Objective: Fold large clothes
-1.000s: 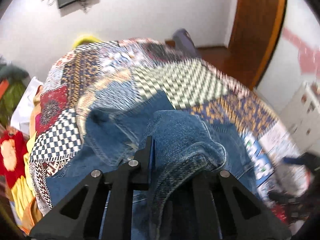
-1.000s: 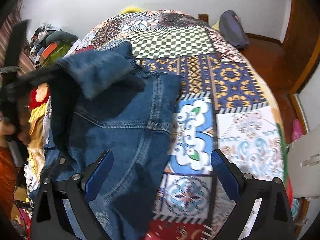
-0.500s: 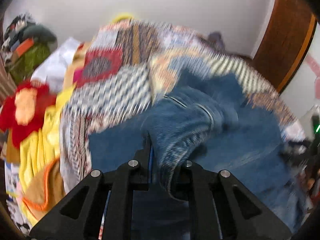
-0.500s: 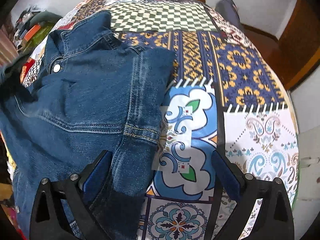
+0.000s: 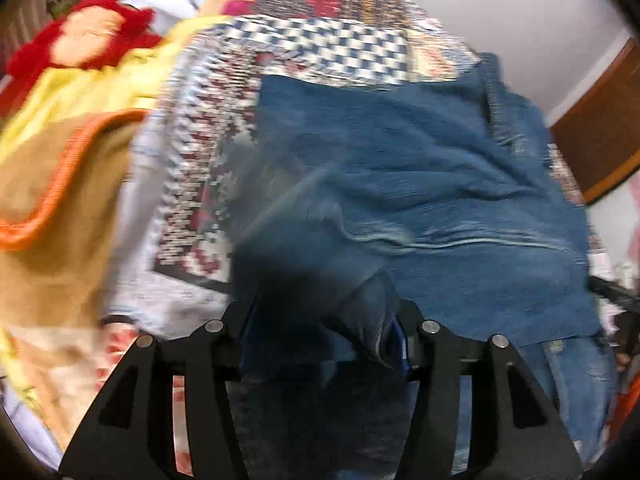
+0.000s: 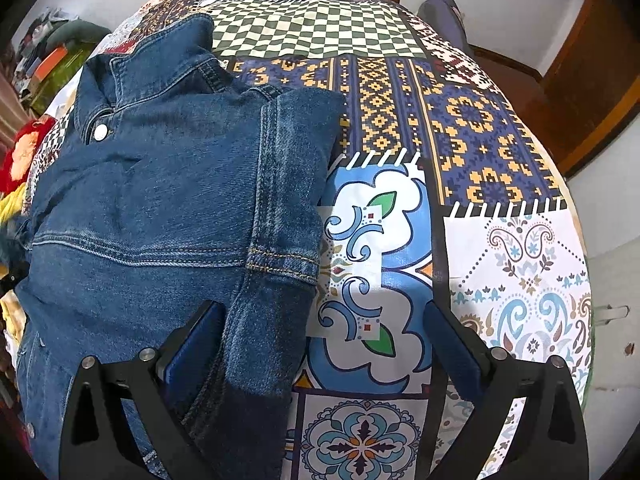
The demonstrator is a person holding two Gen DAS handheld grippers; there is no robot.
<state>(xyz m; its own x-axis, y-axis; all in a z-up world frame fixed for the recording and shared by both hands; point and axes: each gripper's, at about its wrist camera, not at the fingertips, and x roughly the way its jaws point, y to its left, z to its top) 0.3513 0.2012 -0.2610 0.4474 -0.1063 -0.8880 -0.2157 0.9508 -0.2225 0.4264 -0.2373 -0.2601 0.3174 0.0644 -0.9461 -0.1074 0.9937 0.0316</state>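
A blue denim jacket (image 6: pixel 160 184) lies on the patchwork bedspread (image 6: pixel 480 128), collar at the far left, its right sleeve folded in over the body. My right gripper (image 6: pixel 320 344) is open and empty, low over the jacket's right edge, its left finger (image 6: pixel 192 344) above the denim. In the blurred left wrist view the jacket (image 5: pixel 420 184) spreads ahead. A fold of its denim (image 5: pixel 360 320) sits between the parted fingers of my left gripper (image 5: pixel 324 332). I cannot tell whether the fingers still hold it.
A heap of yellow, orange and red clothes (image 5: pixel 80 92) lies along the bed's left side. A dark bag (image 6: pixel 444 16) sits at the far end of the bed, by a wooden door (image 6: pixel 600 60). White furniture (image 6: pixel 616 300) stands at the right.
My left gripper swung left and down with the denim, and its fingers have moved apart. The raised jacket part now lies flat. My right gripper came lower over the jacket's right edge.
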